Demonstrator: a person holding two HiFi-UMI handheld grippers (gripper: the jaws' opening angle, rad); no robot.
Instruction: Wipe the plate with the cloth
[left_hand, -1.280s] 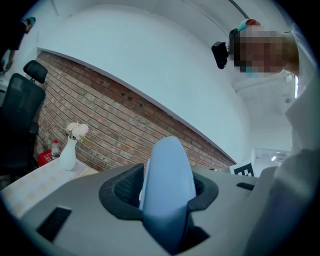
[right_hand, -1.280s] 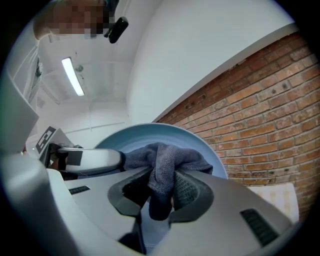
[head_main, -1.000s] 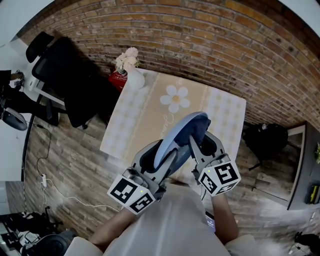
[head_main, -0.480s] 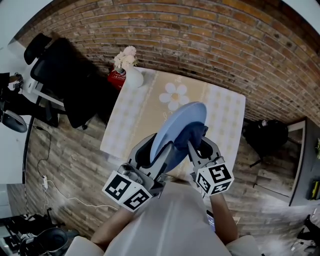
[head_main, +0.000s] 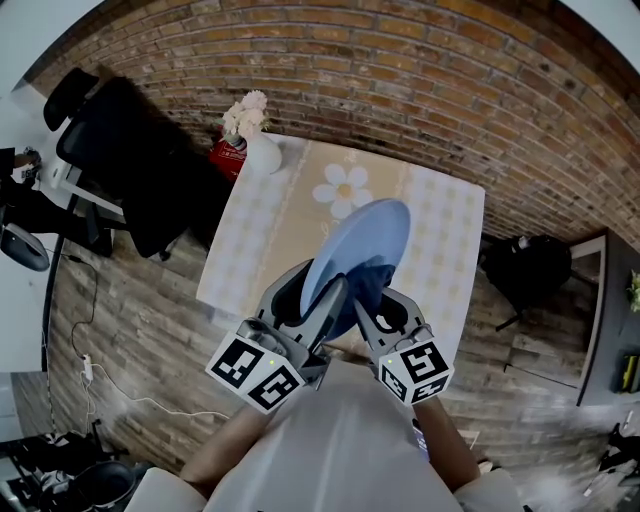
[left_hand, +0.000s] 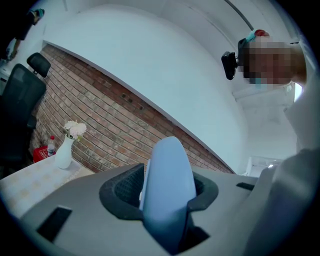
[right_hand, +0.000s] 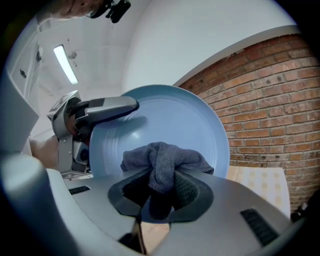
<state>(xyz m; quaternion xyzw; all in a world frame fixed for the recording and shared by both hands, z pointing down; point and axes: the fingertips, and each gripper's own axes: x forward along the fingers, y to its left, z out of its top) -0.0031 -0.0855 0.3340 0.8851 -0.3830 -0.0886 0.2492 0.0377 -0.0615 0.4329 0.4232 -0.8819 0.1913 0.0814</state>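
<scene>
Above the checked tablecloth (head_main: 440, 230), your left gripper (left_hand: 167, 192) clamps the plate (right_hand: 165, 115) edge-on while your right gripper (right_hand: 161, 187), pinching the cloth (right_hand: 162, 160), has swept down its face: wiping continues.

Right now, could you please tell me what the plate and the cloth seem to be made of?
The plate looks like glazed ceramic, though hard plastic is possible: it is pale blue and smooth, with a soft sheen and faint concentric rings near its rim. The cloth looks like terry or microfibre: dark grey-blue, matte, with a fuzzy nubbed surface, bunched in soft folds.
</scene>
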